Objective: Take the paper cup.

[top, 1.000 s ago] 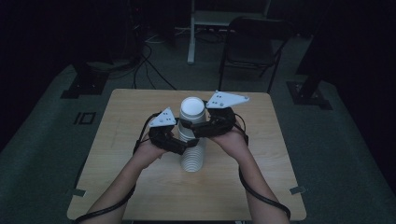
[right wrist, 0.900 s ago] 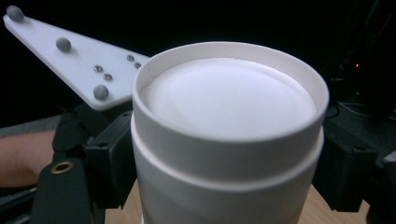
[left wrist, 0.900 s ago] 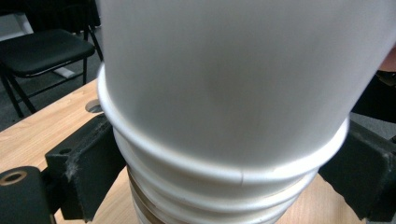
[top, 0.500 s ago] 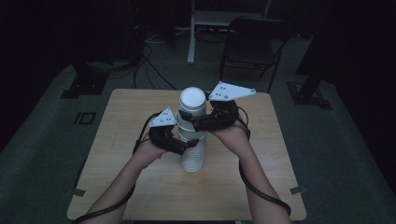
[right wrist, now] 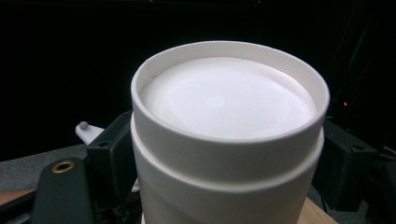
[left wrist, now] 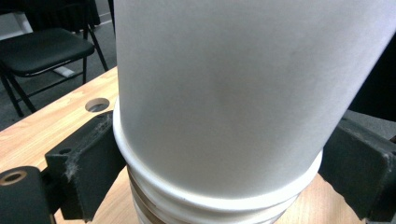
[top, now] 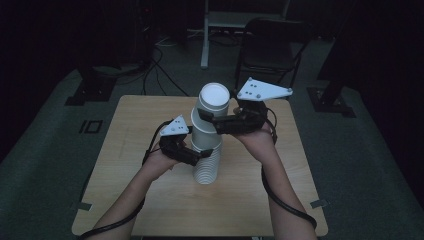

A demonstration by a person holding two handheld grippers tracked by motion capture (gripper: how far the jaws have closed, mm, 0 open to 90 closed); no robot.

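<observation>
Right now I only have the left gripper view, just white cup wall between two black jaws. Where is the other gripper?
Observer: The right gripper is higher up, its jaws on either side of the top cup of the upside-down stack.
Operator: Is that top cup sitting straight?
Observer: No. In the high view it leans to the right, tilted off the cups below it.
Operator: And where on the stack is my left gripper?
Observer: The left gripper holds it lower down, where the smooth wall meets the ribbed rims.
Operator: What is the stack standing on?
Observer: A wooden table, about at its middle.
</observation>
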